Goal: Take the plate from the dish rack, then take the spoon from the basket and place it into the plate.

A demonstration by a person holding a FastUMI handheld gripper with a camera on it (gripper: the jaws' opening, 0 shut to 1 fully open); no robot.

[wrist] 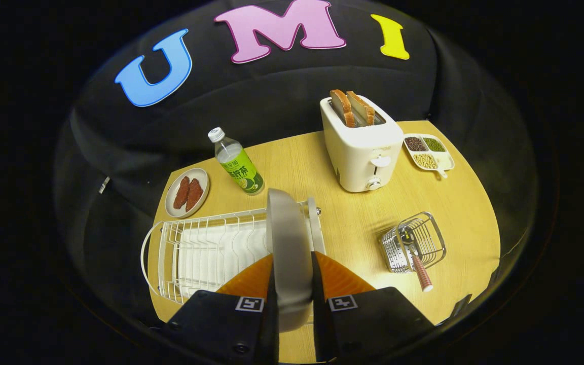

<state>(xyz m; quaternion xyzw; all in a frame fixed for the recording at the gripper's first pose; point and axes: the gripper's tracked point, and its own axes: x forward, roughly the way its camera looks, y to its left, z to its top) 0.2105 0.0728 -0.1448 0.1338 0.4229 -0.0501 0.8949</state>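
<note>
Gripper (292, 274): sitting at the bottom centre of the frame, its two fingers (251, 279) closing in from either side on the grey plate, one finger pressing each face, so it is gripping the plate edge-on.
Plate (287, 238): standing upright on its edge between the fingers, rising from the bottom centre toward the middle of the frame, at the right end of the dish rack; whether it is resting in the rack or lifting clear of it cannot be told.
Dish rack (206, 248): lying in the lower left of the frame on the table, a white wire rack with a white tray beneath, a second pale plate (314, 223) standing upright just right of the gripped one.
Basket (413, 243): sitting in the lower right of the frame, a small wire basket well apart from the rack.
Spoon (416, 263): leaning in the basket, its striped handle sticking out toward the lower right.
Table (353, 213): spreading across the middle of the frame, light wood.
Toaster (363, 147): standing right of centre in the upper half, two slices of bread sticking up from its slots.
Bottle (236, 162): standing left of the toaster, green label, white cap.
Small plate (187, 192): sitting at the left, above the rack, holding two reddish pieces of food.
Divided dish (429, 151): lying at the right, beside the toaster, holding beans and grains.
</note>
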